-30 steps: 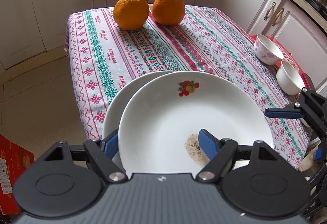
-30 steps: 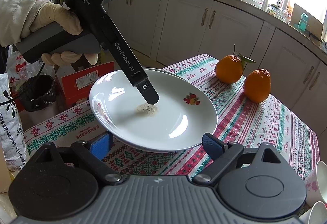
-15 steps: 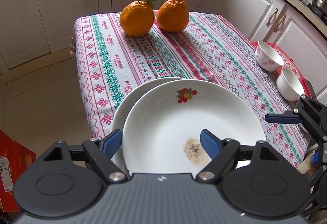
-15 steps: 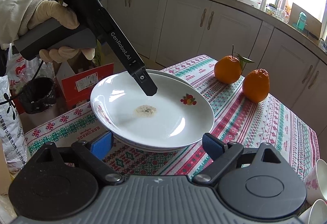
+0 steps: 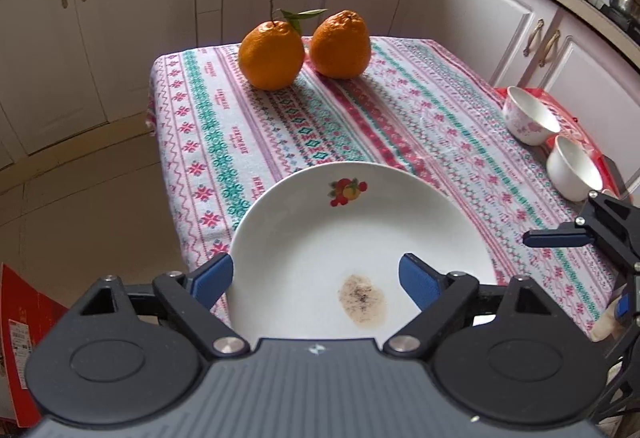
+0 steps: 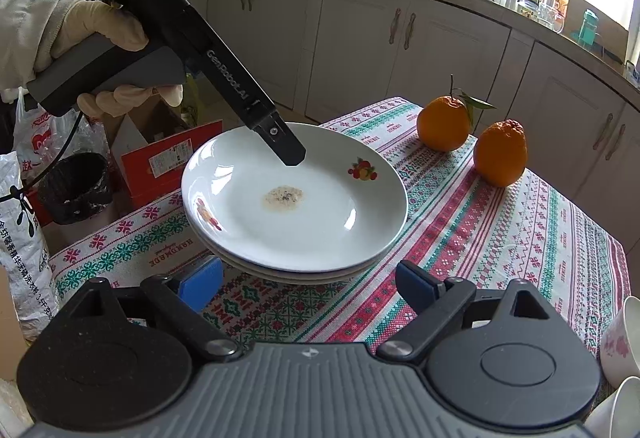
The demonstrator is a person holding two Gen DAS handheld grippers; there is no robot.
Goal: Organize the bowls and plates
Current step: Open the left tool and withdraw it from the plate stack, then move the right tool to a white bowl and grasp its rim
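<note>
Opening over the plate [image 5: 360, 234], the left gripper [image 5: 316, 276] has its jaws spreading, pads clear of the rim; a snag could skid the two-plate stack off the tabletop [image 5: 280, 126] edge. Right gripper [image 6: 308, 284] waits released, empty. Top plate holds a brown smear [image 6: 283, 195]. Beyond the plate, both bowls [image 5: 552, 142] look empty.
</note>
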